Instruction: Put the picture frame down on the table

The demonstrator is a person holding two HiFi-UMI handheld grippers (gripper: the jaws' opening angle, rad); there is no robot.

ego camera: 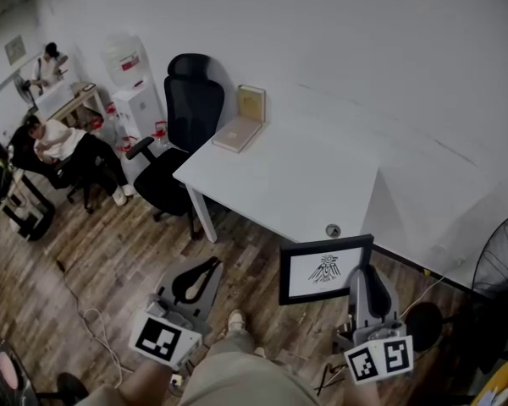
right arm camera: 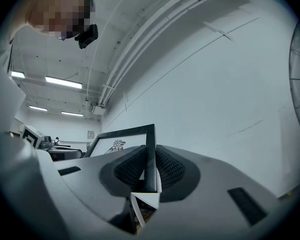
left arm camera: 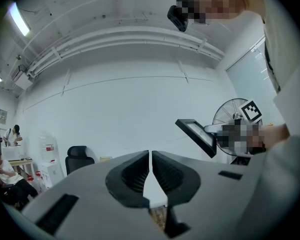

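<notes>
We see our left gripper (left arm camera: 150,155) with its jaws all but together, only a thin slit between them and nothing in it. Up and to the right of it the black picture frame (left arm camera: 196,134) hangs tilted, carried by the right gripper (left arm camera: 217,129), with a fan (left arm camera: 229,113) behind. Low to its left sits a black office chair (left arm camera: 78,158).
</notes>
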